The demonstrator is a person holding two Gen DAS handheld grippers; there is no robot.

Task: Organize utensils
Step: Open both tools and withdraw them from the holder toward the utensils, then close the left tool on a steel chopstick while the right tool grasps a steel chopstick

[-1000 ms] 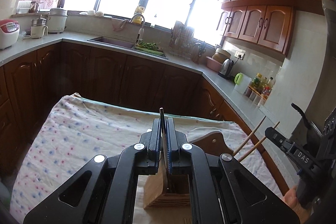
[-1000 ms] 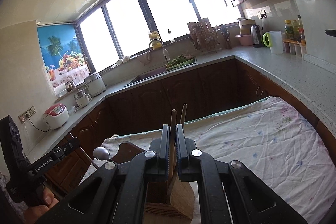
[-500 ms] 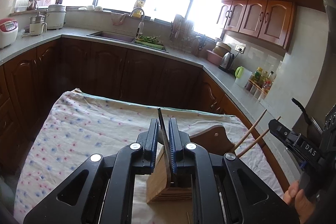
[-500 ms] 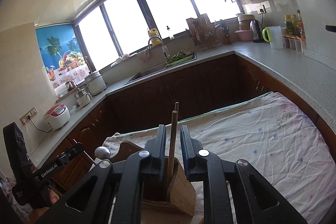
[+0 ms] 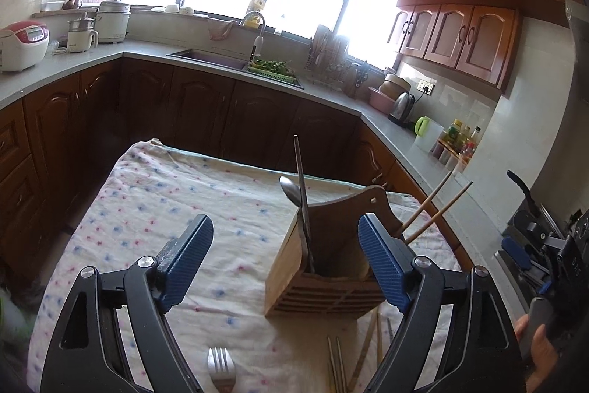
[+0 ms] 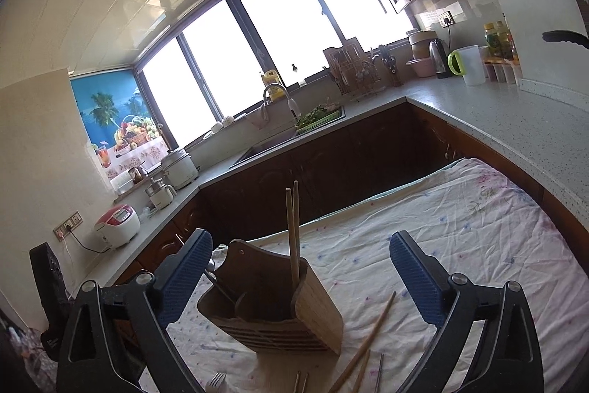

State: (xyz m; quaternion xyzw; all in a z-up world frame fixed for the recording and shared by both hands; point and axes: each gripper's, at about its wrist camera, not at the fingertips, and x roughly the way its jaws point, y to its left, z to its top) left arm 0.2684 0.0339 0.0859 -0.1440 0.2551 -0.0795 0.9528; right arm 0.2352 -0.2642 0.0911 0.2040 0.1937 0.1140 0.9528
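My left wrist view shows a spoon and a dark utensil handle standing in the wooden holder, plus a fork on the desk cloth; my right wrist view instead shows two chopsticks upright in that holder and a loose chopstick beside it. The left hand-held gripper and right hand-held gripper are both opening wide, gripping nothing, pads clear of the holder.

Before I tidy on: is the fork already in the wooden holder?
No, the fork lies on the cloth in front of the wooden holder.
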